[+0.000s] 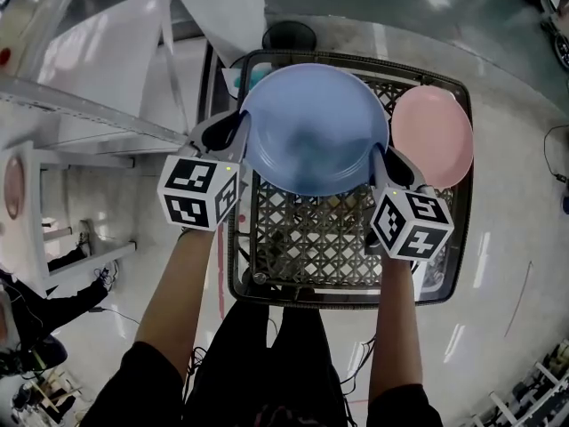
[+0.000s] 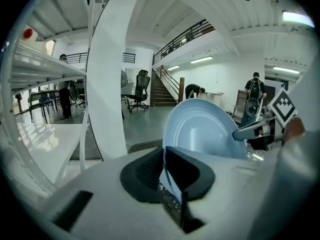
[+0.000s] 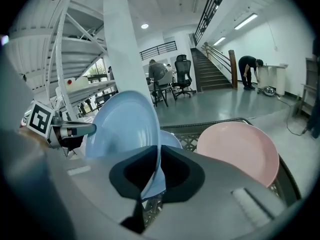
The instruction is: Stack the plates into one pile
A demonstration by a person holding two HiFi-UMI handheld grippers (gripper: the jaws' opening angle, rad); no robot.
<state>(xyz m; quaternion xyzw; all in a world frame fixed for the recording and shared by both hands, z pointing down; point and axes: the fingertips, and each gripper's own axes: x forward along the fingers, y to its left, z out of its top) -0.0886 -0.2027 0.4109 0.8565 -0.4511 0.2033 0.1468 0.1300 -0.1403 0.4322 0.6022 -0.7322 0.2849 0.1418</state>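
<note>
A large light-blue plate (image 1: 316, 127) hangs above a black lattice crate (image 1: 342, 297), gripped at opposite edges by both grippers. My left gripper (image 1: 240, 134) is shut on its left rim, my right gripper (image 1: 380, 161) on its right rim. The left gripper view has the blue plate (image 2: 205, 129) standing on edge between the jaws of the left gripper (image 2: 164, 159). The right gripper view shows that plate (image 3: 122, 124) pinched in the right gripper (image 3: 159, 160). A pink plate (image 1: 433, 136) lies at the crate's right side, and the right gripper view shows this pink plate (image 3: 240, 151) too. Behind the held plate, a second blue plate (image 3: 171, 139) peeks out.
White shelving (image 1: 84, 105) stands to the left of the crate. A white pillar (image 2: 107, 84) rises close ahead on the left. People and office chairs stand far off on the grey floor. A black round object (image 1: 289, 36) sits beyond the crate.
</note>
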